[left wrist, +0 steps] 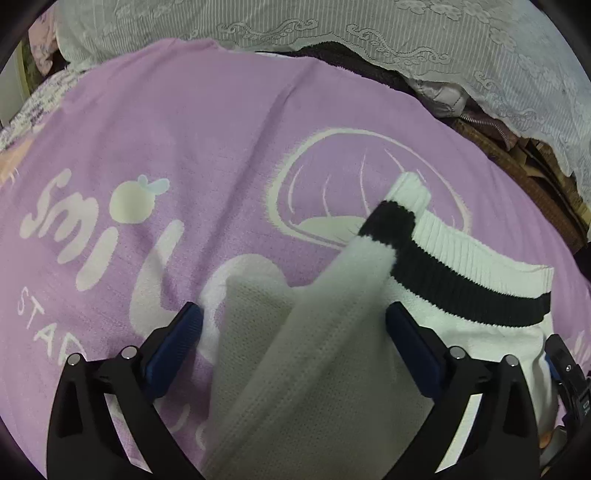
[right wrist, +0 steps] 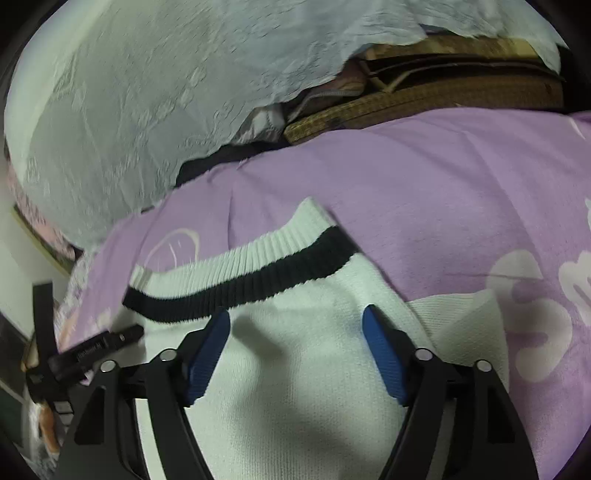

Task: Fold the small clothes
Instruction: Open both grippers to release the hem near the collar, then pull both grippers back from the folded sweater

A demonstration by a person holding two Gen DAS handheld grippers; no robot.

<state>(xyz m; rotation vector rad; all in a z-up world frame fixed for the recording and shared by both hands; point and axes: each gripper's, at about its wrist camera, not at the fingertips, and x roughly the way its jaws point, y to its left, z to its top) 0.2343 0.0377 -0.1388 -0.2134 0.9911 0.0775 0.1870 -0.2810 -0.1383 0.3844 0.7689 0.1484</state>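
A small white knit sweater (left wrist: 480, 332) with a black stripe (left wrist: 461, 295) across its ribbed hem lies on a purple blanket (left wrist: 184, 129). One sleeve (left wrist: 332, 350) is folded slantwise over it, its striped cuff (left wrist: 395, 214) pointing away. My left gripper (left wrist: 293, 314) is open wide, and the sleeve lies loose between its blue pads without being pressed. In the right wrist view my right gripper (right wrist: 295, 319) is open just over the sweater's body (right wrist: 295, 387), below the striped hem (right wrist: 258, 284). Each gripper shows at the edge of the other's view.
A white lace cloth (left wrist: 369, 29) (right wrist: 129, 92) drapes over a pile along the blanket's far edge. Brown woven mats (right wrist: 424, 99) and a pale quilted item (left wrist: 443, 96) poke out beneath it. The blanket (right wrist: 461, 184) carries pale printed lettering.
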